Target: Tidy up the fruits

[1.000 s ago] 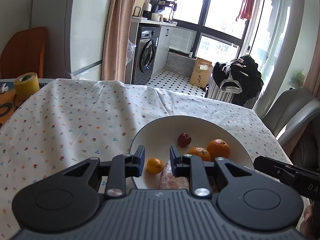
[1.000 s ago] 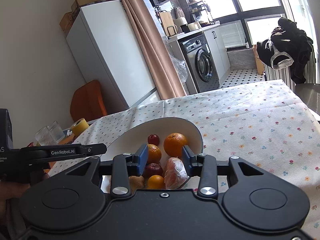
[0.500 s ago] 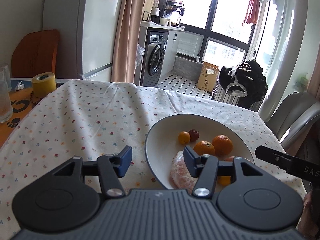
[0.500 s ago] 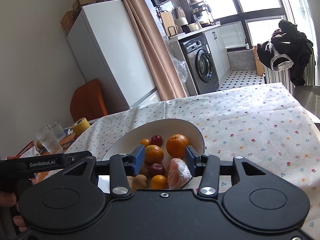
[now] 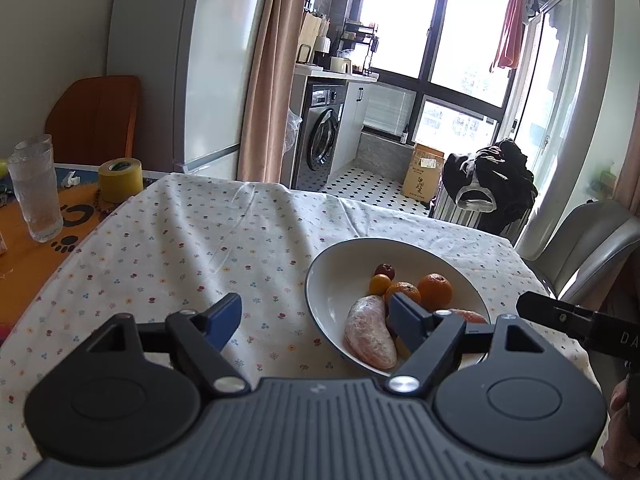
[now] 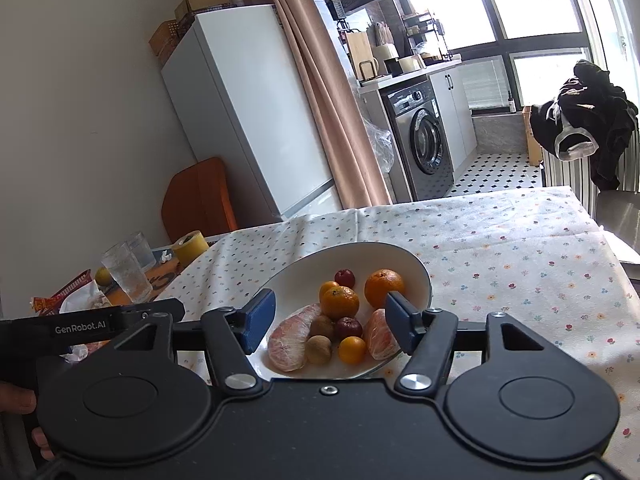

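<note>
A white bowl [image 5: 344, 264] [image 6: 416, 268] sits on the flowered tablecloth and holds several fruits: two oranges [image 6: 384, 287], small kumquats [image 6: 352, 350], dark red fruits [image 6: 345, 278], brown kiwis [image 6: 319, 349] and two wrapped pomelo pieces [image 5: 370, 338] [image 6: 294, 338]. My left gripper [image 5: 316, 318] is open and empty, hovering left of the bowl over the cloth. My right gripper [image 6: 330, 322] is open and empty, held just above the bowl's near rim.
At the table's left end stand stacked glasses [image 5: 34, 188] [image 6: 126, 270], a yellow tape roll [image 5: 120, 180] [image 6: 190, 246] and snack wrappers [image 6: 76, 300] on an orange mat. A grey chair [image 5: 592, 248] is at the right. The cloth [image 5: 180, 248] stretches left of the bowl.
My left gripper let go of the small kumquat into the bowl, opened wide and drew back to the left. My right gripper opened wider and pulled back a little.
</note>
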`<state>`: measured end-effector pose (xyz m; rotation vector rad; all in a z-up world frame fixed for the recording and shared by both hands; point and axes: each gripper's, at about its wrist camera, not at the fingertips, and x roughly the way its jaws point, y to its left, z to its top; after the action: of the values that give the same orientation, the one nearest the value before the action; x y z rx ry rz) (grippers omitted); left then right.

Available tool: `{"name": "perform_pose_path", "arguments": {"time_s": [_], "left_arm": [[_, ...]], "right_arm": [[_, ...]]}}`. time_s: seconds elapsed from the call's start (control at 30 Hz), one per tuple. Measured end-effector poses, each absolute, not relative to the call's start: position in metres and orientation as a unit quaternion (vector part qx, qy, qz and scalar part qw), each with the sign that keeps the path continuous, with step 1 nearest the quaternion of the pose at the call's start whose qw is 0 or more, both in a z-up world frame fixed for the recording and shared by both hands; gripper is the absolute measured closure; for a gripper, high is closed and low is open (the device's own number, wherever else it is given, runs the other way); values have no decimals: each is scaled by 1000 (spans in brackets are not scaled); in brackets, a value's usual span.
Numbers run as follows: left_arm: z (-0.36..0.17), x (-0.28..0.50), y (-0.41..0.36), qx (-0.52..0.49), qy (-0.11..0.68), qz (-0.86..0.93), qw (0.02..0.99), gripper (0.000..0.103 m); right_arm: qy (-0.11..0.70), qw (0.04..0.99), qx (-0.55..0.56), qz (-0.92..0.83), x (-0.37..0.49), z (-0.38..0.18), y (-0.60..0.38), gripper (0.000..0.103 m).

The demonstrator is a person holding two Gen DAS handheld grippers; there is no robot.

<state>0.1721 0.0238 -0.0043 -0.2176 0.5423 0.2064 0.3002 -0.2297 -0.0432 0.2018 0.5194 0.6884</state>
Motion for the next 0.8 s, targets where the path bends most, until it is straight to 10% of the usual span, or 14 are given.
{"name": "perform_pose_path", "arguments": {"time_s": [0.53, 0.8], "left_arm": [[7, 134, 25, -109, 278, 99, 949, 3], [9, 105, 31, -112, 283, 75, 950, 0]], "right_arm": [[240, 905, 87, 341, 265, -20, -236, 2], [249, 904, 72, 339, 239, -14, -232, 0]]}}
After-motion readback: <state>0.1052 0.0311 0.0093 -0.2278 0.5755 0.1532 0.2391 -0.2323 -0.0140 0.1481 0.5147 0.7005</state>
